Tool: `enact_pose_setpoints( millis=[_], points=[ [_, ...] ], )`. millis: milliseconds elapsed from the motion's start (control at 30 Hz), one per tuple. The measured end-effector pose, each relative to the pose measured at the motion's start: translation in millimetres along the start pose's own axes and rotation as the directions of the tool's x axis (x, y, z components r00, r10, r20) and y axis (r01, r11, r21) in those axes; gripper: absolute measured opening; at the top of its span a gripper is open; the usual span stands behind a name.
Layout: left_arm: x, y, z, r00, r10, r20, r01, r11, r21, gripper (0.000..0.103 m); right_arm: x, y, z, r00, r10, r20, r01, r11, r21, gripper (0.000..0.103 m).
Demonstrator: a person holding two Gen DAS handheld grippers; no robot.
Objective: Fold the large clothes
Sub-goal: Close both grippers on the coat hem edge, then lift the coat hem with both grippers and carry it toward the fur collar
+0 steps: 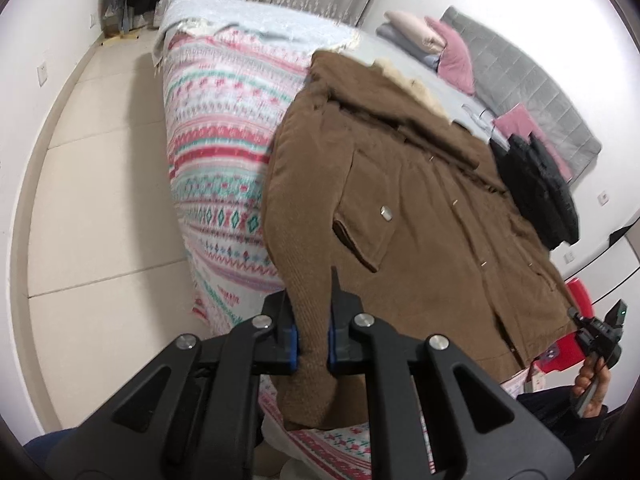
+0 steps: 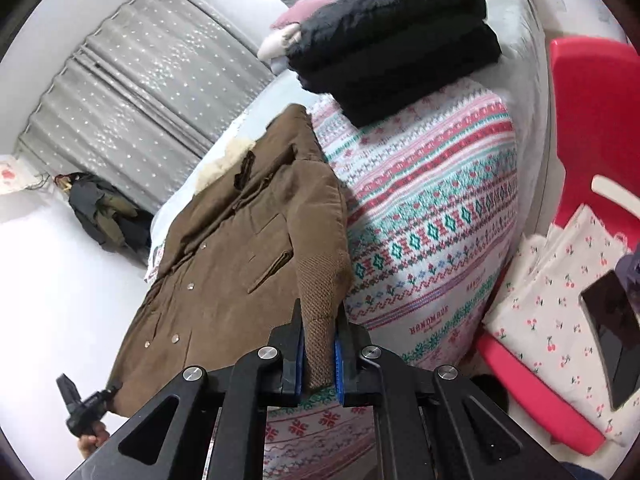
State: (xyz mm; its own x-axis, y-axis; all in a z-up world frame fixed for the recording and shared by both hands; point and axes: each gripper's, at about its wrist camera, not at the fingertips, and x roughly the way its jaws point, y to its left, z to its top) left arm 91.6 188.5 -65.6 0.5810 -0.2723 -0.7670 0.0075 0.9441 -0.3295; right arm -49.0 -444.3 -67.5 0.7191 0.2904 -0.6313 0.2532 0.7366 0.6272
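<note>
A large brown corduroy coat with a cream fur collar lies spread on the bed, front up, snaps showing. It also shows in the right wrist view. My left gripper is shut on the knitted cuff of one sleeve at the bed's near edge. My right gripper is shut on the knitted cuff of the other sleeve. The right gripper also appears at the far right of the left wrist view, and the left gripper at the lower left of the right wrist view.
The bed carries a patterned pink and teal quilt. A folded black garment lies on it beside the coat, with pink pillows by the grey headboard. A red chair with cherry-print cloth stands at the bedside. Clothes hang by the curtain.
</note>
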Motion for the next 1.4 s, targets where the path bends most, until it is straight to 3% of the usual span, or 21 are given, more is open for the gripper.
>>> enact_pose_setpoints(
  millis=[133, 400, 800, 1067, 1400],
  points=[
    [11, 1, -5, 0.999, 0.026, -0.030, -0.026, 1.000, -0.003, 0.013, 4, 0, 0, 1.000, -0.012, -0.015, 0.011, 1.000, -0.006, 0.010],
    [-4, -15, -1, 0.996, 0.075, 0.038, -0.077, 0.996, 0.040, 0.013, -5, 16, 2, 0.999, 0.012, 0.044, -0.009, 0.998, -0.067, 0.010],
    [-15, -45, 12, 0.971, 0.196, 0.135, -0.209, 0.973, 0.096, 0.013, -6, 22, 13, 0.993, 0.065, 0.102, -0.061, 0.997, -0.038, 0.010],
    [-19, -57, 24, 0.964, 0.205, 0.169, -0.225, 0.969, 0.103, 0.013, -8, 37, 25, 0.980, 0.111, 0.165, -0.105, 0.994, -0.040, 0.010],
    [-21, -71, 48, 0.964, 0.170, 0.203, -0.183, 0.982, 0.049, 0.012, 0, 63, 43, 0.968, 0.112, 0.224, -0.100, 0.993, -0.065, 0.010]
  ],
)
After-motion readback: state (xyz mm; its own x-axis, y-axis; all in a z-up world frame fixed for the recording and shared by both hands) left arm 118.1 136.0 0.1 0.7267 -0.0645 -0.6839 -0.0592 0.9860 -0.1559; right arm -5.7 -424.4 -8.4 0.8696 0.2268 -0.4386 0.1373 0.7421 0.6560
